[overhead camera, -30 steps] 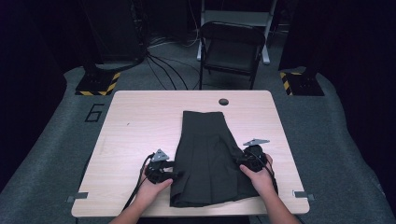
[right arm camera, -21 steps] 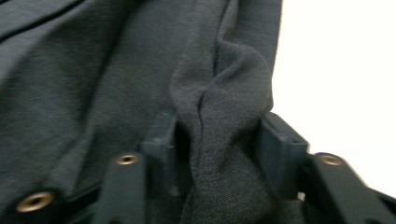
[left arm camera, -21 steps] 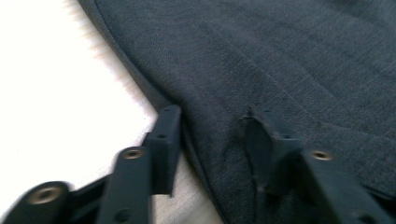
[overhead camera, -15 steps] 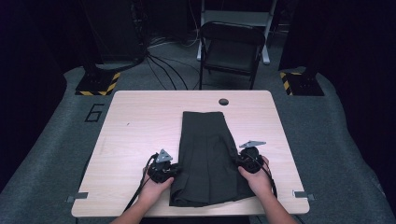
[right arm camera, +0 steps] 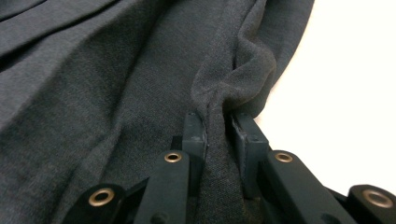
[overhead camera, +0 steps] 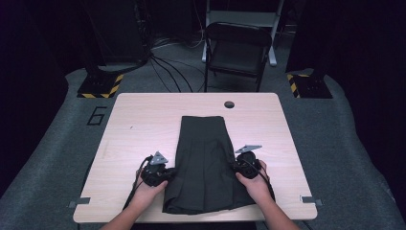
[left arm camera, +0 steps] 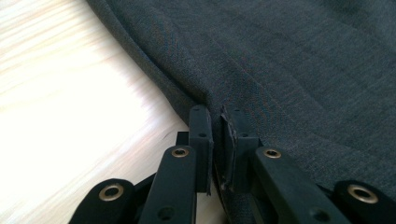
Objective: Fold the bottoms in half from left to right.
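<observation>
Dark skirt lies flat on the worktop: soft, light, limp cloth. Left tool and right tool have just clenched its side edges, sensible holds.

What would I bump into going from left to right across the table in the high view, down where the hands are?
Left gripper → dark grey skirt, pinched at both side edges → right gripper → bare table.
</observation>
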The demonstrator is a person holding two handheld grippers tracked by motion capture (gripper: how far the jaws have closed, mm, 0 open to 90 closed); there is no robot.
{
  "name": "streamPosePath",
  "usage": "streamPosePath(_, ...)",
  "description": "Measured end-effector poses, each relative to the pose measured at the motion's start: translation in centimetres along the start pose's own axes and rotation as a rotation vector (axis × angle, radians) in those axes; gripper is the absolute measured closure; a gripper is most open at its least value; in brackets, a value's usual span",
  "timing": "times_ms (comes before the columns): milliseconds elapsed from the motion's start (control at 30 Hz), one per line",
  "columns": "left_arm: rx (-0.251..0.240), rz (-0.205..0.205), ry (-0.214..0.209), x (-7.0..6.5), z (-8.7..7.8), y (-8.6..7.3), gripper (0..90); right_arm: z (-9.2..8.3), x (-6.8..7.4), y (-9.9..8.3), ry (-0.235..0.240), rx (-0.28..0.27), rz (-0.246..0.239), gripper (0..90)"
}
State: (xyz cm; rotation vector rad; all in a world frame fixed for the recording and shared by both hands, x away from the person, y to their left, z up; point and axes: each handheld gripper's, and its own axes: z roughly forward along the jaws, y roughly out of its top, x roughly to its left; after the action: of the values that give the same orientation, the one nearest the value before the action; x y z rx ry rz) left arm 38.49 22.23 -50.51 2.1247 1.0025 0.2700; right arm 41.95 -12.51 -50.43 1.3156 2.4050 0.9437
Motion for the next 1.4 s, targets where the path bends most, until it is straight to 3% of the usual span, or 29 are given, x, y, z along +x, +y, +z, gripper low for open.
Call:
streamPosePath(433, 0.018, -0.027, -0.03, 1.0, -3.6, -2.0, 82.9, 0.0, 3.1, 0.7, 0.09, 0.021, -0.08, 77.8)
streamPosePath(633, 0.031, -0.026, -0.04, 0.8, -4.6, -3.0, 82.9, -0.1, 4.2, 0.5, 0.101, 0.026, -0.098, 77.5)
streamPosePath(700, 0.029, -0.045, -0.043, 0.6, -4.8, -3.4, 82.9, -0.2, 4.4, 0.4, 0.106, 0.028, -0.112, 77.5)
streamPosePath(867, 0.036, -0.053, -0.058, 0.4, -5.0, -4.1, 82.8, -0.5, 5.0, -0.1, 0.115, 0.039, -0.126, 77.6)
streamPosePath(1033, 0.032, -0.032, -0.043, 0.4, -4.6, -4.3, 82.8, -0.7, 5.0, -0.6, 0.11, 0.042, -0.132, 77.6)
streamPosePath(1167, 0.025, -0.033, -0.044, 0.4, -4.4, -4.3, 82.7, -0.8, 4.7, -1.0, 0.117, 0.023, -0.093, 77.8)
streamPosePath(1267, 0.021, -0.046, -0.046, 0.3, -4.4, -4.4, 82.8, -0.8, 4.7, -1.1, 0.105, 0.017, -0.108, 78.0)
streamPosePath(1400, 0.021, -0.043, -0.048, 0.3, -4.4, -4.4, 82.7, -1.0, 4.9, -1.2, 0.098, 0.023, -0.082, 78.1)
